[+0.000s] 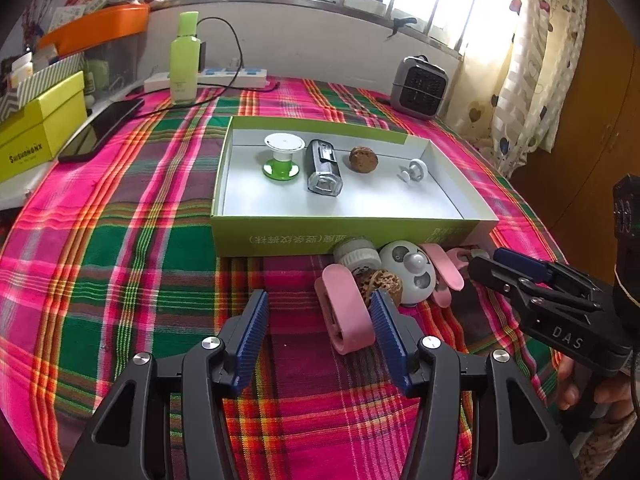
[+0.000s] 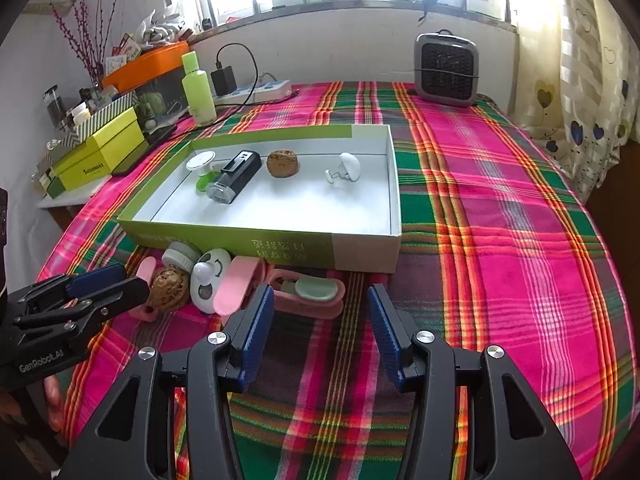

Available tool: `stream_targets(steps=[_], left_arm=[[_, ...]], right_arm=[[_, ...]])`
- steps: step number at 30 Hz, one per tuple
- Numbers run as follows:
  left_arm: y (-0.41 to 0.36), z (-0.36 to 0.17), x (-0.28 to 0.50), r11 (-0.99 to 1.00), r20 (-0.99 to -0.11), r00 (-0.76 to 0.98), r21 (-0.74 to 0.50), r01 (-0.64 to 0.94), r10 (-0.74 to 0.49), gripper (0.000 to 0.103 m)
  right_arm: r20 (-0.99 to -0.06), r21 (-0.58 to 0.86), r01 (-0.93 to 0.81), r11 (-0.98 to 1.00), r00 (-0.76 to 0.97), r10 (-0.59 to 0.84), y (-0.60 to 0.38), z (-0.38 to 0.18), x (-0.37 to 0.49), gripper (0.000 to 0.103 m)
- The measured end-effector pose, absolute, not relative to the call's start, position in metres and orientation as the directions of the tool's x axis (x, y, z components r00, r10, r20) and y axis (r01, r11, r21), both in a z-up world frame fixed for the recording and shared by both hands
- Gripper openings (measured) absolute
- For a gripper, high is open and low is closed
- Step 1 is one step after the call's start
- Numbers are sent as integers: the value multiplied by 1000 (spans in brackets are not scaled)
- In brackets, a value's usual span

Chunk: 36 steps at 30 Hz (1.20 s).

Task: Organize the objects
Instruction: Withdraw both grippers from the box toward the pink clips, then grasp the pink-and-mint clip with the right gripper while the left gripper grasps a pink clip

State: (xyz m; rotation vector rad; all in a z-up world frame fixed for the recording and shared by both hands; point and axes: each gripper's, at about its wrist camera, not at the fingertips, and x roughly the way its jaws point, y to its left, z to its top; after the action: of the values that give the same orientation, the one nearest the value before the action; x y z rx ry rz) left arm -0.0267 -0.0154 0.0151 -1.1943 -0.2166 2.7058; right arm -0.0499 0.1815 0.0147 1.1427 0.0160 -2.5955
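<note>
While both grippers hover low over the plaid tablecloth (image 2: 500,200) with nothing between their blue pads, the remaining clutter sits packed tight against the near wall of the green-sided box (image 1: 280,238), and that crowding is the main hazard. The left gripper (image 1: 320,320) stands with its jaws apart, its right pad touching or nearly touching a pink clip (image 1: 344,316) and the walnut (image 1: 380,286) behind it; closing from here would likely pinch the clip off-centre or catch the walnut too, so one could squirt sideways or roll off. The right gripper (image 2: 320,320) is likewise spread wide and empty, aimed toward the pink case with a pale green oval lid (image 2: 310,290); the case is low and flat, so the pads may slide over it instead of gripping. A round white toy (image 2: 208,280) and a white-capped jar (image 2: 180,255) lean against their neighbours and could tumble if either is nudged. Inside the box already lie a green-and-white spool (image 1: 282,156), a black bicycle light (image 1: 322,168), another walnut (image 1: 363,159) and a small white hook (image 1: 414,170), which a careless drop may scatter.
</note>
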Motion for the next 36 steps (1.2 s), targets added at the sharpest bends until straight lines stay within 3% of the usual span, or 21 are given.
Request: stream_targets(steps=[27, 36], left_arm=[[-27, 9, -30, -988, -757, -638, -149, -46, 144, 53], [-27, 7, -34, -991, -760, -638, -125, -44, 125, 53]], right_arm=[[-746, 171, 503, -847, -496, -445, 167, 10, -39, 50], [-765, 73, 439, -896, -552, -333, 167, 6, -48, 50]])
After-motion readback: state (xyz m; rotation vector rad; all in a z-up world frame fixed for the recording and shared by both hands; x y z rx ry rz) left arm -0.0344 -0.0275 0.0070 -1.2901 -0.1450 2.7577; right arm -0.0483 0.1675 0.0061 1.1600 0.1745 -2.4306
